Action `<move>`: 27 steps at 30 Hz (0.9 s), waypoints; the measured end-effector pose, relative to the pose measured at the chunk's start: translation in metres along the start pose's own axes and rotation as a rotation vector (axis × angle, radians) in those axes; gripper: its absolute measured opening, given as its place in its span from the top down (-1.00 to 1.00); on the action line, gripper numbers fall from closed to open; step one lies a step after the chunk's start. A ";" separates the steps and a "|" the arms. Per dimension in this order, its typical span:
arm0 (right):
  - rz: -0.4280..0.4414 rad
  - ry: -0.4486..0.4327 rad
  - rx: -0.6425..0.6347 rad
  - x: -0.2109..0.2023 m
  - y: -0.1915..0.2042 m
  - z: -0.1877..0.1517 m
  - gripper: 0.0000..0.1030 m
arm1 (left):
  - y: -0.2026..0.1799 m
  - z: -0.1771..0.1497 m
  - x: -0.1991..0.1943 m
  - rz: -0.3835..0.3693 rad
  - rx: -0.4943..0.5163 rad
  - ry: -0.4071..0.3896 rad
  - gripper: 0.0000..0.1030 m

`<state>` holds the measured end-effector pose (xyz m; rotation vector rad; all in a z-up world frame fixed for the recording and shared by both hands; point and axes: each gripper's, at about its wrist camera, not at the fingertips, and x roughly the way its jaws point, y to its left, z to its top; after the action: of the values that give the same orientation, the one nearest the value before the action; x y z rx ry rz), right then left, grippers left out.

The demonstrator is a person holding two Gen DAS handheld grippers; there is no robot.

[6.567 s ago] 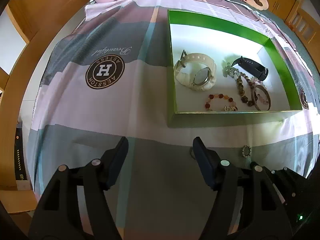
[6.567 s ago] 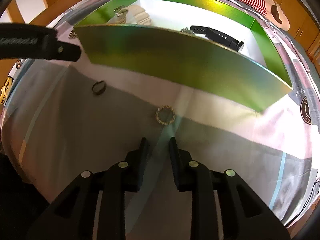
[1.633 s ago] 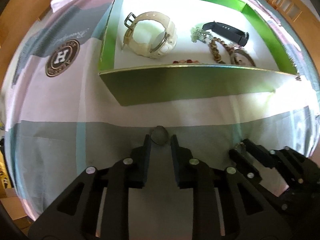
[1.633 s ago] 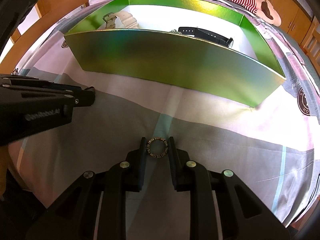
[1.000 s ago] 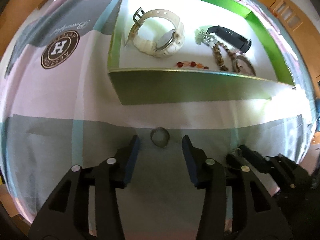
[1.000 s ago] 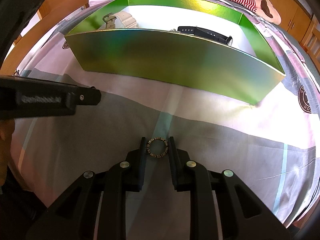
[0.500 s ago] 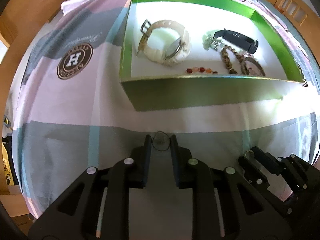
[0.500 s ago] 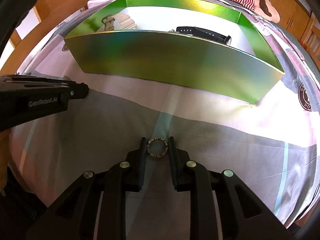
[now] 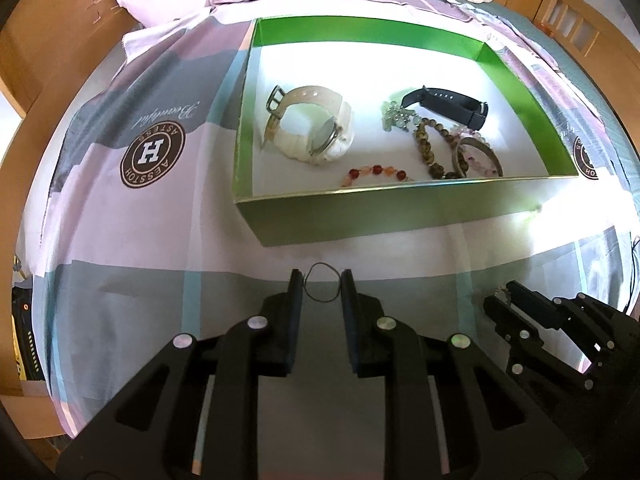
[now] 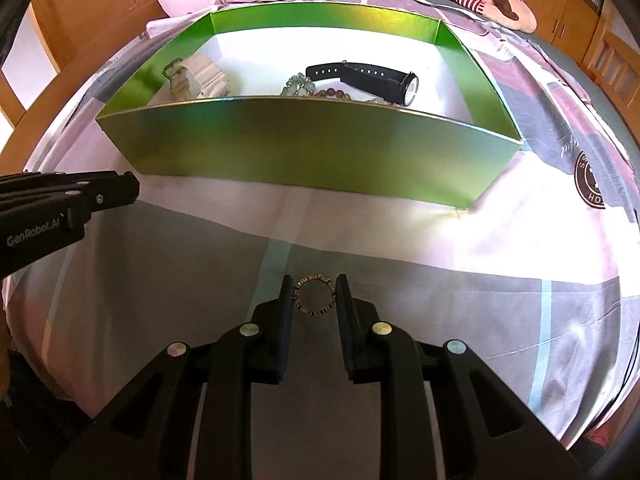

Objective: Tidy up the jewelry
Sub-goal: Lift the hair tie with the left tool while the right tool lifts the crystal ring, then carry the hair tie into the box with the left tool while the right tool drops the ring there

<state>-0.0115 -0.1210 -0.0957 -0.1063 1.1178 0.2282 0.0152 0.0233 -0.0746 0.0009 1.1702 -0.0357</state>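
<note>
"AESSTOH" bedsheet [image 9: 152, 152], "GenRobot.AI" left gripper [image 10: 120, 194] w/ ring [image 9: 322, 288]

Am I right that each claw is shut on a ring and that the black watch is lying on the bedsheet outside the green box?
Not quite: the black watch lies inside the green box, as the right wrist view shows. Each claw, left claw and right claw, is indeed shut on a ring.

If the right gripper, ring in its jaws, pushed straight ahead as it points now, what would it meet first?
Probably the green box's near wall; only bedsheet lies between it and the right gripper, though height is hard to judge.
</note>
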 end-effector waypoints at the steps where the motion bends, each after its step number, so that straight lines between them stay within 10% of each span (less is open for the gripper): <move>1: -0.003 -0.006 0.001 -0.002 -0.001 0.001 0.59 | -0.001 0.000 -0.002 -0.002 0.004 -0.006 0.62; 27: 0.006 0.007 -0.002 0.000 -0.001 -0.002 0.59 | -0.005 0.000 -0.010 0.000 0.026 -0.033 0.62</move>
<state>-0.0126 -0.1226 -0.0968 -0.1058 1.1255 0.2340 0.0112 0.0186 -0.0655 0.0232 1.1363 -0.0514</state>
